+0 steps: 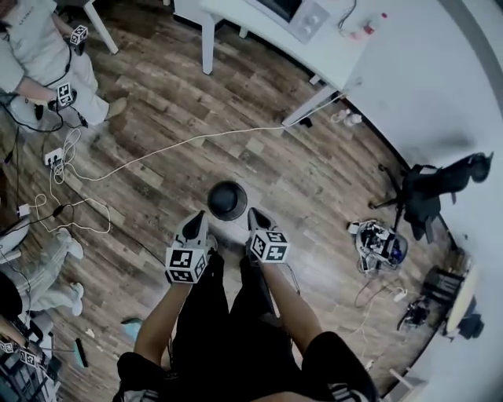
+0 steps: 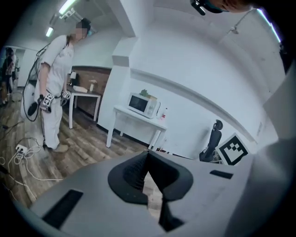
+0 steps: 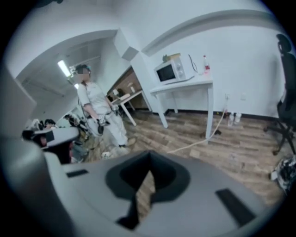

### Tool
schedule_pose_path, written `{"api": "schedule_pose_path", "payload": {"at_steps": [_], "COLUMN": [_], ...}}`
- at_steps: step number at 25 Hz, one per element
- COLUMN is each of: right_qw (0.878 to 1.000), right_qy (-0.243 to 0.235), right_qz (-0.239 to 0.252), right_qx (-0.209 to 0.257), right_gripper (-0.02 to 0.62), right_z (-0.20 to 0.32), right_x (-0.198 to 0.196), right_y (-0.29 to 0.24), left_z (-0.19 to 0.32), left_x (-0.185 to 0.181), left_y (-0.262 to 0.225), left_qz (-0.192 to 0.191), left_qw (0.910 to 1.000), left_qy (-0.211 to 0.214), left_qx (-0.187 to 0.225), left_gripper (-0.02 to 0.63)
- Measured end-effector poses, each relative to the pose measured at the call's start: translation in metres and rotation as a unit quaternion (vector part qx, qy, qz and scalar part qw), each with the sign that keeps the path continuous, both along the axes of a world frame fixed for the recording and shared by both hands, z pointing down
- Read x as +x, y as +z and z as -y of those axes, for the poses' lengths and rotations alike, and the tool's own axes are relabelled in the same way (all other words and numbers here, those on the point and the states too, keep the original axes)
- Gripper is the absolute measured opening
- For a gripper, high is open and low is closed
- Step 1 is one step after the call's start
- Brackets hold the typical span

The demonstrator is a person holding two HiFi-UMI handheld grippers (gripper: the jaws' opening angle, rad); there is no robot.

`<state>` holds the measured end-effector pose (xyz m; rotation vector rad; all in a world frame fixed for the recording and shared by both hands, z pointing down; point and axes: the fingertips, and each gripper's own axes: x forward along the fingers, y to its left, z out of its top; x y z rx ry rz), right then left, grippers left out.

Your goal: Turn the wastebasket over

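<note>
The wastebasket (image 1: pixel 227 200) is a dark round tub on the wooden floor, seen from straight above; I cannot tell which end is up. Both grippers hang high above it, close to the head camera and well clear of the tub. In the head view my left gripper (image 1: pixel 196 225) points at the tub's near left side and my right gripper (image 1: pixel 255 217) at its near right side. In the left gripper view the left gripper (image 2: pixel 148 159) has its jaws together with nothing between them. The right gripper (image 3: pixel 148 167) is likewise shut and empty. Neither gripper view shows the wastebasket.
A white table (image 1: pixel 259 27) with a microwave (image 1: pixel 302 16) stands along the far wall. A white cable (image 1: pixel 181 145) runs across the floor to a power strip (image 1: pixel 53 157). A person in white (image 1: pixel 39 55) stands far left. An office chair (image 1: pixel 432 192) and a cable heap (image 1: pixel 381 243) are at right.
</note>
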<state>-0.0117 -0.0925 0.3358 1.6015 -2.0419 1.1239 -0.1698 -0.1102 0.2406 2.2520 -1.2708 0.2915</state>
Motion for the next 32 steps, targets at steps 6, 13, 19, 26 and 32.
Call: {"api": "schedule_pose_path", "payload": {"at_steps": [6, 13, 19, 26, 32], "right_qw": [0.995, 0.976, 0.963, 0.966, 0.968], "right_qy": [-0.024, -0.069, -0.092, -0.1, -0.094], "right_qz": [0.019, 0.027, 0.03, 0.03, 0.025], "right_qx": [0.092, 0.206, 0.252, 0.238, 0.232], "right_gripper": [0.032, 0.032, 0.033, 0.032, 0.032], "right_z": [-0.01, -0.037, -0.078, -0.094, -0.087], "right_x": [0.003, 0.013, 0.018, 0.026, 0.037], "right_y": [-0.114, -0.238, -0.286, -0.273, -0.269], "left_z": [-0.025, -0.064, -0.1, -0.106, -0.096], "left_x": [0.014, 0.04, 0.046, 0.052, 0.06], "left_y": [-0.108, -0.225, -0.252, -0.233, -0.235], "left_qz": [0.009, 0.033, 0.042, 0.047, 0.042], "left_qw": [0.996, 0.9786, 0.9706, 0.9738, 0.9732], "left_qy": [-0.027, -0.041, -0.068, -0.067, -0.067], "left_qx": [0.084, 0.199, 0.227, 0.212, 0.216], "left_gripper": [0.035, 0.035, 0.035, 0.035, 0.035]}}
